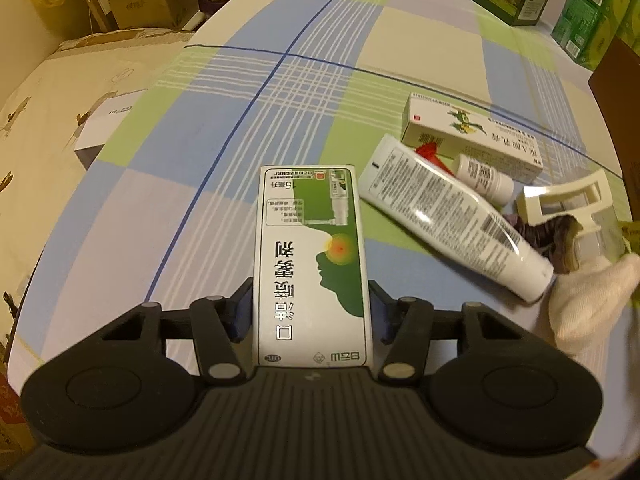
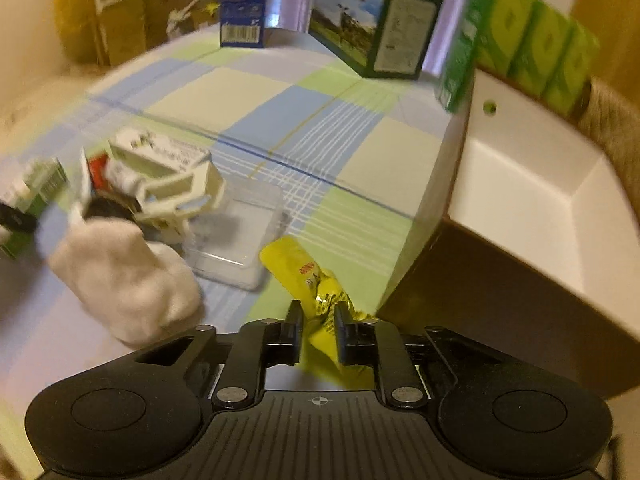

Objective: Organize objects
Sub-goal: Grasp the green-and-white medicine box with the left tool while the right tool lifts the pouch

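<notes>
Left gripper (image 1: 312, 312): jaws clamped on a green-and-white spray box (image 1: 312, 256), held above the checked worktop (image 1: 200, 160). Right gripper (image 2: 318, 332): jaws closed on a yellow sachet (image 2: 308, 272), just beside the white storage box (image 2: 532, 208). The box's visible interior was empty. Unsorted: tube (image 1: 452, 216), small bottle (image 1: 484, 176), ointment carton (image 1: 472, 136), clear case (image 2: 240, 236), white cloth (image 2: 124, 276). Sorting appeared barely begun.

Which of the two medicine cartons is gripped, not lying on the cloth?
The green-and-white carton, clamped between the left gripper fingers; the cream carton lies farther off.
</notes>
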A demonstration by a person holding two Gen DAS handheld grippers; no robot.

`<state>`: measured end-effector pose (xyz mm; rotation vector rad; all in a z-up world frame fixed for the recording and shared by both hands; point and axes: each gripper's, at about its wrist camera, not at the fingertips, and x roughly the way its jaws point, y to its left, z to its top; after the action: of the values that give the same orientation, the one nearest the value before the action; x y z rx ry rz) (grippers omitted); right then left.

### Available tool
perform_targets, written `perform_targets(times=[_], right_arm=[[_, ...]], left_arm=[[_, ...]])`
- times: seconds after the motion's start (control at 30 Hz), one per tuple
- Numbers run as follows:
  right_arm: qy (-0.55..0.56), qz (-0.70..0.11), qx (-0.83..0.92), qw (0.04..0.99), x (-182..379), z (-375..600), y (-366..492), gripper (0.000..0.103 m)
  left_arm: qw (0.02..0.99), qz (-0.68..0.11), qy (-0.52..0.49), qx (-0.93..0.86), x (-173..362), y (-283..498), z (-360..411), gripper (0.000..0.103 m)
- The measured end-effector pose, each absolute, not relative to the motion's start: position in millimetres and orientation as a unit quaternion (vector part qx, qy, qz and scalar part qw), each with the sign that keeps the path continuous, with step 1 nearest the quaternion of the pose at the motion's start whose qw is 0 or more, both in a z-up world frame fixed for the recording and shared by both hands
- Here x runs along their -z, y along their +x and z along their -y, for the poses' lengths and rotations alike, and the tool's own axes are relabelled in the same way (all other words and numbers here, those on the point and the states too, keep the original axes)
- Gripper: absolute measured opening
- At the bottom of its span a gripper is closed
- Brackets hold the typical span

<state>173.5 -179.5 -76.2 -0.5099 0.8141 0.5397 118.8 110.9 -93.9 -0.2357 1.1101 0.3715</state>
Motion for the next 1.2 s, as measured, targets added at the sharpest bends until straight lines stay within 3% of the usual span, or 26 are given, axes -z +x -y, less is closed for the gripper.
perform_targets(times=[0.23,0.4,0.7,0.8,1.2], right_arm=[[-0.298,-0.354,-0.237,0.854,85,164,169,0.021],[-0.310,-0.351,-0.218,0.856,93,165,170,0.041],[-0.300,-0.379,-0.226,0.846,110,157,173,0.040],[-0.282,-0.371,-0.222,0.856,104,160,169,0.030],[-0.083,-0.409,-0.255,0.872,33,202,186,0.025]], left_arm=[[0.826,-0.524,-0.115,-0.175,93,115,-111,0.052],[0.825,-0.524,-0.114,-0.175,93,116,-110,0.052],[0.825,-0.525,-0.113,-0.175,94,120,-110,0.052],[0.826,-0.524,-0.114,-0.174,93,120,-110,0.052],[0.830,-0.520,-0.108,-0.170,95,129,-111,0.055]])
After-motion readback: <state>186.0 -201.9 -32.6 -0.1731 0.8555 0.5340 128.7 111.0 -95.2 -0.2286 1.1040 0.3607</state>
